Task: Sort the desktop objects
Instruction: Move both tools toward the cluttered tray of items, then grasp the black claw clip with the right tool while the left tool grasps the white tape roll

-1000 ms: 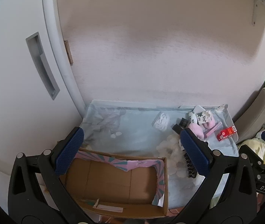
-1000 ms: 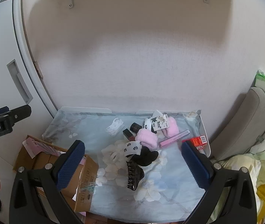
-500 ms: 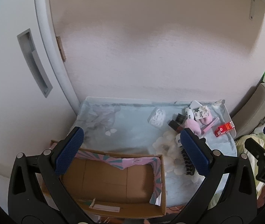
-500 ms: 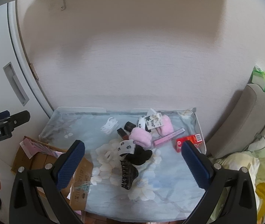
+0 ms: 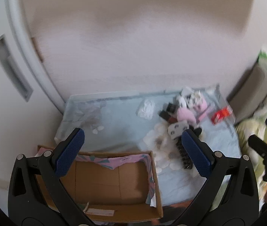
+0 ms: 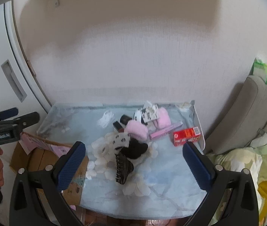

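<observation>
- Cardboard box (image 5: 103,180) sits empty at the left end of the bench (image 6: 163,192), its torn pink lining (image 5: 114,160) sagging into the opening — an item dropped at the rim could catch on that flap and slide out instead of in
- Both claws are spread wide and carry nothing: the left claw (image 5: 133,154) hangs above the box and the bench's left part, the right claw (image 6: 133,167) above the heap of small things, neither touching anything
- Black hair claw clip (image 6: 123,168) lies nearest the right claw, resting against a black fluffy piece (image 6: 136,148) and a spotted white one (image 6: 120,140); closing on the clip from above would likely drag its neighbours along, or its teeth could snag the soft fabric
- Pink fluffy items (image 6: 136,130) are piled over the dark lipstick-like tubes (image 6: 118,126) — pulling a fluffy one first may roll the tubes toward the bench's edge
- Red carton (image 6: 187,136) and the pink slim box (image 6: 166,130) lie close to the right rim, so a sideways nudge could push them off toward the bedding (image 6: 246,165)
- White crumpled thing (image 6: 106,118) stands apart at the back; it looks limp and thin, and I judge a wide pinch could slip off it
- Left wrist view is smeared with motion, so aiming from it now would be unsure
</observation>
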`<action>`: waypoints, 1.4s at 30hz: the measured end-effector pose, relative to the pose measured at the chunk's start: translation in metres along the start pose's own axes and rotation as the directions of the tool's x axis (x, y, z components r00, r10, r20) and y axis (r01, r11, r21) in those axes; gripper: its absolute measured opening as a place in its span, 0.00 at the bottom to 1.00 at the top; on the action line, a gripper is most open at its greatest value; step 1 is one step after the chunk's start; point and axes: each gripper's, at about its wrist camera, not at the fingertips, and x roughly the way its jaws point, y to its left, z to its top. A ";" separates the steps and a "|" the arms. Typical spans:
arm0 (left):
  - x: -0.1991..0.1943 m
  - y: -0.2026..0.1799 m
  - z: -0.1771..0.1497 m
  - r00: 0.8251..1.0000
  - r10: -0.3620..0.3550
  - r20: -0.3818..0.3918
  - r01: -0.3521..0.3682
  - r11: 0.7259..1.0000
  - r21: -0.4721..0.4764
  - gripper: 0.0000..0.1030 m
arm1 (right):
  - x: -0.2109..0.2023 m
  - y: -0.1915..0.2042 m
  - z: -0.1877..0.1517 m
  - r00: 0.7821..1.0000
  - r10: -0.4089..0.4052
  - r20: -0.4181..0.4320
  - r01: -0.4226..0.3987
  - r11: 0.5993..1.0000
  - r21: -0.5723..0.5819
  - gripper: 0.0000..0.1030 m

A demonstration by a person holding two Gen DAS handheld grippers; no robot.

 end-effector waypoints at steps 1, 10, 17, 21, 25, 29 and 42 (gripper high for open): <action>0.008 -0.005 0.000 1.000 0.009 -0.020 -0.009 1.000 0.030 1.00 | 0.004 -0.001 -0.003 1.000 0.002 -0.018 -0.002 1.000 -0.004 0.99; 0.116 -0.060 -0.005 0.963 0.040 -0.265 0.040 0.957 0.288 1.00 | 0.069 -0.010 -0.033 0.985 0.045 -0.168 -0.051 0.998 -0.032 0.99; 0.185 -0.087 -0.016 0.914 0.104 -0.393 0.061 0.921 0.384 0.99 | 0.142 -0.011 -0.062 0.966 0.089 -0.243 -0.106 0.993 -0.059 0.99; 0.209 -0.094 -0.025 0.882 0.129 -0.452 0.076 0.909 0.409 0.99 | 0.174 -0.005 -0.074 0.957 0.104 -0.270 -0.130 0.988 -0.078 0.99; 0.223 -0.094 -0.031 0.859 0.138 -0.494 0.087 0.910 0.405 0.96 | 0.185 -0.002 -0.078 0.958 0.108 -0.265 -0.137 0.986 -0.094 0.98; 0.232 -0.092 -0.036 0.840 0.132 -0.526 0.100 0.916 0.389 0.89 | 0.199 0.002 -0.080 0.953 0.125 -0.276 -0.162 0.980 -0.116 0.94; 0.234 -0.086 -0.044 0.811 0.017 -0.585 0.205 0.928 0.310 0.27 | 0.216 0.006 -0.073 0.945 0.128 -0.300 -0.180 0.972 -0.151 0.43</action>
